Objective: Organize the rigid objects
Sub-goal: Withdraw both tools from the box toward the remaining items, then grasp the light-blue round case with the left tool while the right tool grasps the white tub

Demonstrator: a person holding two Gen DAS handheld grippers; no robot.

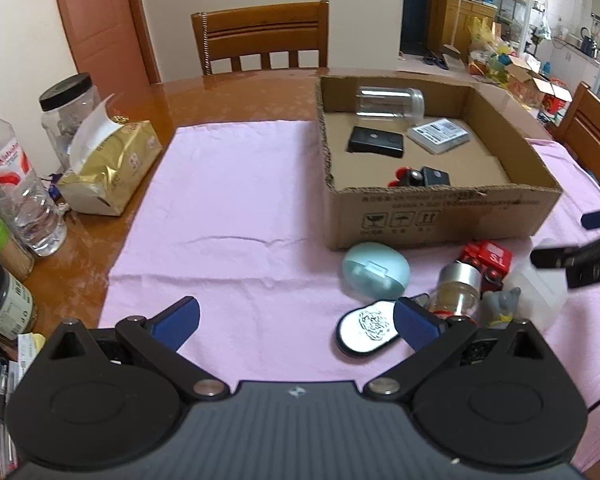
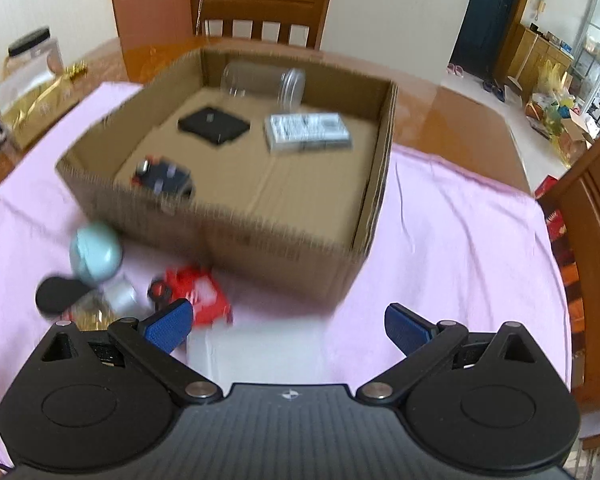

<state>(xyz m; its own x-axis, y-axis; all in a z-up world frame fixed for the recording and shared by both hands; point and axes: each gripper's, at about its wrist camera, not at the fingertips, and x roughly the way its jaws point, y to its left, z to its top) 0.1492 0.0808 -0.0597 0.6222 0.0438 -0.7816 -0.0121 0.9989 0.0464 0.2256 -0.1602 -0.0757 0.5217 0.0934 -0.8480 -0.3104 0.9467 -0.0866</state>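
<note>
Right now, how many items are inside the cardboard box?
4: clear jar lying against the far wall, black case mid-left, white flat pack right of it, small black-and-red toy by the near wall, which may hide more.

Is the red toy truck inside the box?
No, the truck sits on the pink cloth outside the box.

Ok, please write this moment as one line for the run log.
left gripper: open, empty | right gripper: open, empty | cardboard box: four items inside | teal case, red toy truck: outside, on pink cloth
</note>
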